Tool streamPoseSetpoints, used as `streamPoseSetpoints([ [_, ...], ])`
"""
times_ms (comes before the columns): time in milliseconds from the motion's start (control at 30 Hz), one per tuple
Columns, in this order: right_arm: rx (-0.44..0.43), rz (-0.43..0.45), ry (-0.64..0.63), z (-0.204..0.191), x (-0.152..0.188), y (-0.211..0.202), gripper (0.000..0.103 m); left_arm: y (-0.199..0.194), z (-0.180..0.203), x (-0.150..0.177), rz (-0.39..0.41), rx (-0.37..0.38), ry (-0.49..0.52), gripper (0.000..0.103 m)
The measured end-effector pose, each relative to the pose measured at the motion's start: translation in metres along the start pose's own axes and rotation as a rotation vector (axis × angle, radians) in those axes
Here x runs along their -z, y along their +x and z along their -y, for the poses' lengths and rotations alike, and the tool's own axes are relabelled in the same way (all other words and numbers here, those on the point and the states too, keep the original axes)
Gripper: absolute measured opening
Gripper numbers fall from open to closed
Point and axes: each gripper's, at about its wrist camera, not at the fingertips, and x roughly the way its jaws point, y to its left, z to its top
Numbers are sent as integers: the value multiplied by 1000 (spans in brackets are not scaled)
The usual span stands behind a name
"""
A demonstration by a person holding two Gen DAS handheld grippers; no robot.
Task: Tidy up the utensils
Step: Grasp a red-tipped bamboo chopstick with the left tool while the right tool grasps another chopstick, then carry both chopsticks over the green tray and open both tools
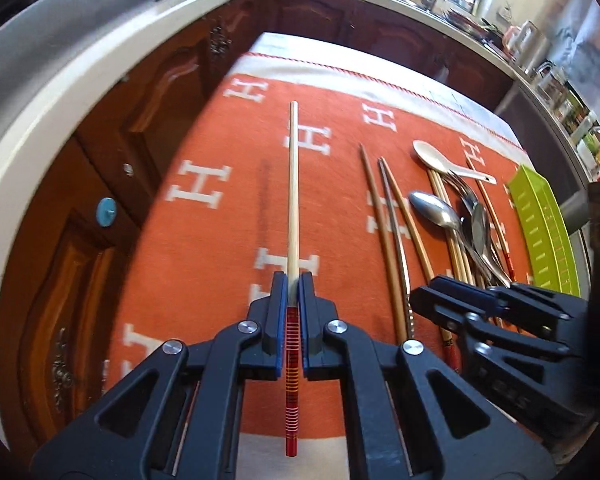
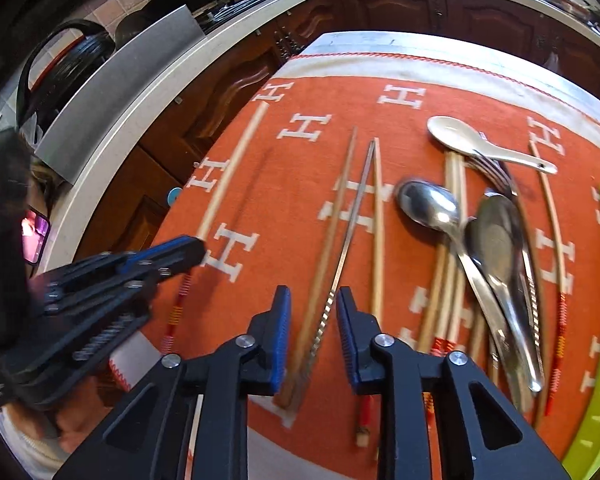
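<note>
Sorting step in hand: left gripper (image 1: 294, 280) clenched on pale chopstick (image 1: 293, 184) lifted above orange cloth (image 1: 220, 240), right gripper (image 2: 313, 300) unclenched astride metal chopstick (image 2: 350, 232) beside spoons (image 2: 428, 200); next, probably carrying to green tray (image 1: 544, 224).

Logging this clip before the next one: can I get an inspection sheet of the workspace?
Surface: orange cloth with white H letters.
Job's things: chopsticks, metal spoons, fork, white spoon loose; green tray at the right edge.
Clutter: nothing seen.
Grippers: left gripper shut on one pale chopstick; right gripper open astride a metal chopstick.
Cables: nothing seen.
Surroundings: wooden cabinets, pale countertop.
</note>
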Motion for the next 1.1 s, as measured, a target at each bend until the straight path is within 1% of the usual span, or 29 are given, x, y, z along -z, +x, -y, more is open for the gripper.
streamPoseSetpoints([
  [100, -1, -15, 1, -5, -4, 12, 17, -6, -6, 0, 6, -2, -5, 3],
  [200, 14, -27, 3, -6, -5, 22, 16, -9, -9, 1, 4, 5, -10, 3],
  [267, 45, -39, 4, -4, -5, 29, 16, -9, -7, 2, 8, 0, -9, 3],
  [300, 49, -33, -3, -4, -5, 30, 13, -10, -7, 3, 7, 2, -9, 3],
  [400, 91, -51, -12, -6, -3, 40, 12, -9, -4, 4, 3, 4, -11, 3],
  [500, 155, -19, -72, -16, -2, 44, 12, -11, -3, 4, 12, 6, -15, 3],
  [600, 239, 21, -141, -30, 2, 50, 11, -17, -3, 3, 21, 8, -17, 3],
  [667, 254, 41, -148, -32, 7, 49, 9, -21, -1, 3, 27, 10, -12, 3],
  [700, 243, 47, -140, -31, 9, 48, 7, -24, 0, 4, 31, 12, -8, 3],
  [800, 142, 33, -51, -15, 9, 40, 6, -33, 6, 4, 46, 22, 5, 3],
  [833, 103, 32, -14, -8, 9, 34, 6, -34, 8, 4, 44, 27, 8, 3],
  [900, 53, 54, 30, 3, 9, 15, 6, -39, 18, 2, 40, 54, 25, 3],
  [1033, 10, 94, 106, 32, 16, -29, 6, -51, 49, -2, 60, 102, 78, 3],
  [1100, 22, 120, 142, 53, 24, -58, 6, -57, 74, -5, 63, 147, 116, 3],
])
